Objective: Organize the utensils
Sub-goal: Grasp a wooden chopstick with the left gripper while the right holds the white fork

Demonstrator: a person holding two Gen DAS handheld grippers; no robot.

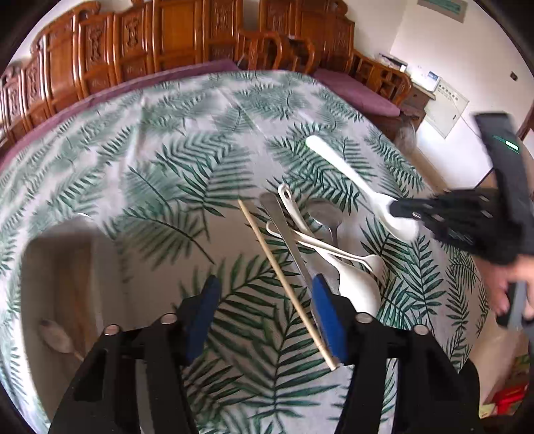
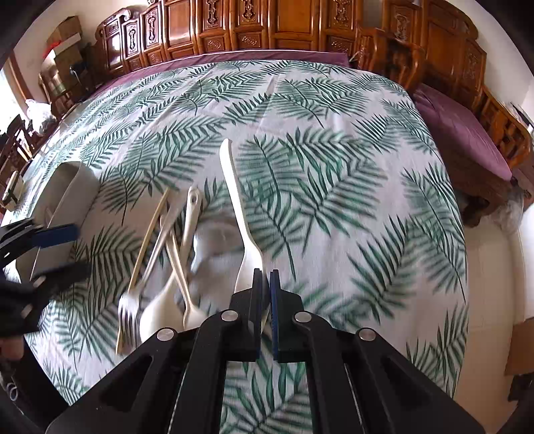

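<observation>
My right gripper [image 2: 266, 283] is shut on the bowl end of a large white spoon [image 2: 233, 200], whose handle points away over the leaf-print cloth. In the left wrist view that spoon [image 1: 350, 173] hangs from the right gripper [image 1: 400, 213] just right of the utensil pile. My left gripper [image 1: 267, 318] is open over the pile's near end. A wooden chopstick [image 1: 283, 283] lies between its blue pads, close to the right one. The pile holds a metal fork [image 2: 128, 313], white spoons [image 2: 157, 320] and a metal spoon [image 1: 325, 213].
A pale utensil holder [image 1: 56, 253] stands left of the pile with a wooden spoon [image 1: 55, 337] inside; it appears in the right wrist view as the holder [image 2: 70, 193] beside the left gripper [image 2: 78, 252]. Carved wooden benches [image 2: 300, 26] with purple cushions ring the table.
</observation>
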